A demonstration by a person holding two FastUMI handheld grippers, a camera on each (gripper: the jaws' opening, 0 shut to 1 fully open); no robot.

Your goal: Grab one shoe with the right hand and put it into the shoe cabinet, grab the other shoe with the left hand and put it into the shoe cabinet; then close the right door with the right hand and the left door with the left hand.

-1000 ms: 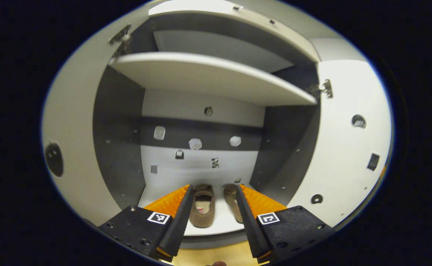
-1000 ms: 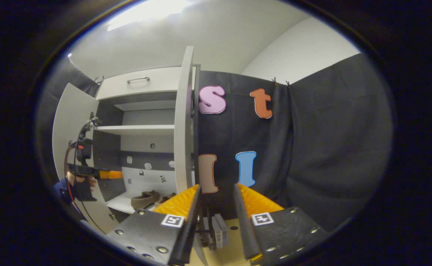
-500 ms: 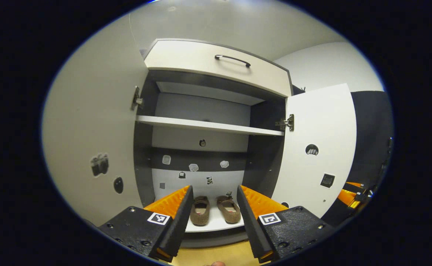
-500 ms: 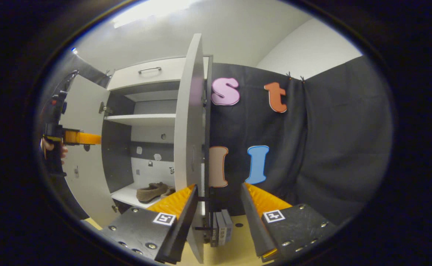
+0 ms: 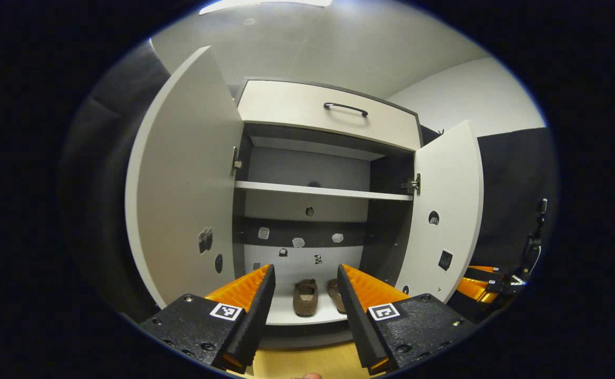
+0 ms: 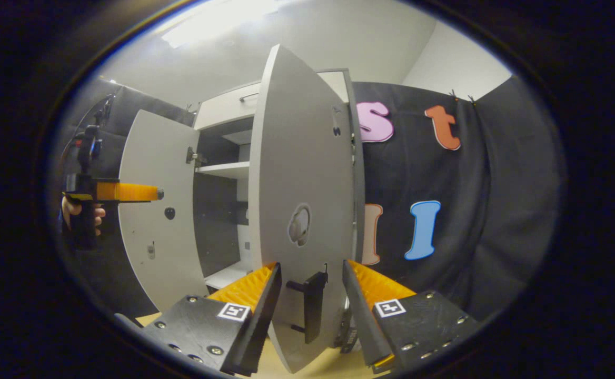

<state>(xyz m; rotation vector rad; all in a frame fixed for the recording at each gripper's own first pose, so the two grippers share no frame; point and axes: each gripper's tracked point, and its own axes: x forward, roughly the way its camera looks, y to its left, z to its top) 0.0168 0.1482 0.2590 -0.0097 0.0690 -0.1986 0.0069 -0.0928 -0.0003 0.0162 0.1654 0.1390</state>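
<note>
Two brown shoes sit side by side on the bottom shelf of the white shoe cabinet, both doors standing open. My left gripper is open and empty, held back from the cabinet and facing the shoes. From the right gripper view it hangs in a hand before the left door. My right gripper is open at the outer face of the right door, with the door's black handle between its fingers, untouched. It also appears beside that door.
A drawer front with a dark handle tops the cabinet, and an upper shelf crosses it. The floor is light wood. Black cloth walls close in on both sides. Small dark items lie behind the right door.
My left gripper has pulled back out of the cabinet, leaving both shoes on the bottom shelf. My right gripper has come round to the right door's outer face, its fingers now either side of the handle.
</note>
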